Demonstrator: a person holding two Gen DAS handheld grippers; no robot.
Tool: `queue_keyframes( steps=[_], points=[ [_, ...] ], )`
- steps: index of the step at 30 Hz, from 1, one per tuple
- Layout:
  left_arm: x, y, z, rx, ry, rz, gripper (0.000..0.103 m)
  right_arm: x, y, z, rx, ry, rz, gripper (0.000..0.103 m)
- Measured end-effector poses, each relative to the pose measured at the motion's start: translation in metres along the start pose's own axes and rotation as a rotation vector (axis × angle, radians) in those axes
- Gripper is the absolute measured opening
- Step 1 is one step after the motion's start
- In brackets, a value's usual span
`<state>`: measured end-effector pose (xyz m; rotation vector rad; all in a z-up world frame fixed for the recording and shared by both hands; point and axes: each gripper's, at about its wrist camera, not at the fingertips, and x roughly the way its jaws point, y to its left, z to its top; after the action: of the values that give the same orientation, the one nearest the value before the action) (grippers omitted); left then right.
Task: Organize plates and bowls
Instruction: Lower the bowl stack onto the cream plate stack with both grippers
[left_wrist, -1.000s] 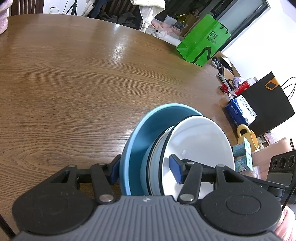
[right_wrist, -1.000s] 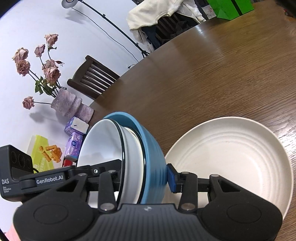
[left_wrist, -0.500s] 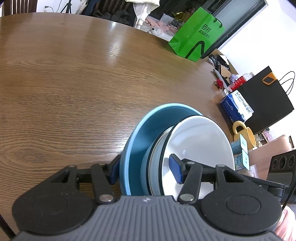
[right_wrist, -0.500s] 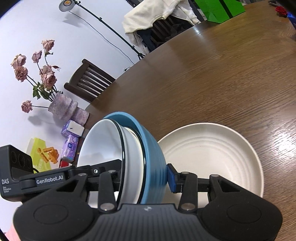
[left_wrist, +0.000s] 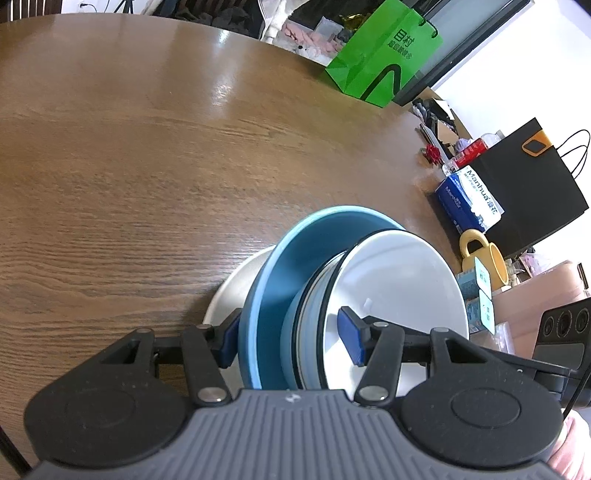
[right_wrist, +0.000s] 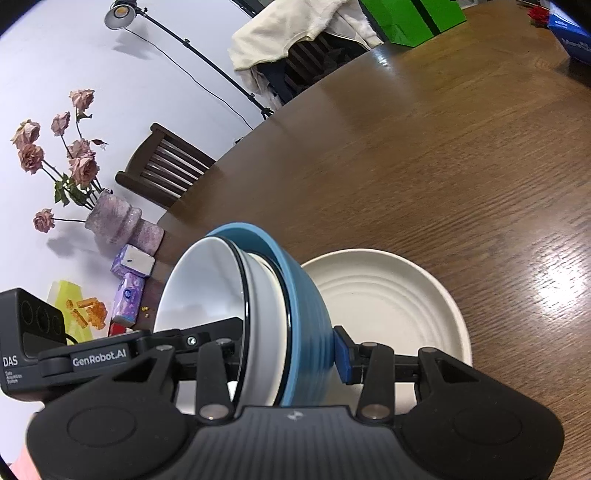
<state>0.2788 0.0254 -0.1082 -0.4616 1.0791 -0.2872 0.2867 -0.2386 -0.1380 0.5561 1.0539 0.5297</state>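
Table (left_wrist: 147, 147) wide and bare ahead, so plenty of room; no hazard there beyond its near edge. Cream plate (right_wrist: 388, 295) flat on the wood, right under the load: likely landing spot, and a hard or off-centre set-down could chip it or skid it.

Nested stack held tipped on edge above the plate: blue bowl (right_wrist: 303, 314) outermost, white bowl (right_wrist: 207, 288) with a dark rim inside, a grey one between. Could slide apart if tilted further, the inner bowls being loose in the blue.

Left gripper (left_wrist: 291, 341) about half open, clamped across the stack's rim. Right gripper (right_wrist: 291, 362) a little narrower, pinching the opposite side. Uneven release, or the two hands drifting apart, would drop the lot onto the plate.
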Motion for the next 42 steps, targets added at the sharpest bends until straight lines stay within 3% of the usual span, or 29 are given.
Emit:
queue_keyframes(
  steps=[17,42],
  points=[
    [0.024,-0.007,-0.01,-0.022,0.035,0.005,0.054,-0.004,-0.026,-0.002,0.022,0.038,-0.03,0.04],
    [0.031,-0.009,-0.015,-0.014,0.04,0.044,0.054,0.011,-0.023,-0.002,0.016,0.072,-0.048,0.041]
  ],
)
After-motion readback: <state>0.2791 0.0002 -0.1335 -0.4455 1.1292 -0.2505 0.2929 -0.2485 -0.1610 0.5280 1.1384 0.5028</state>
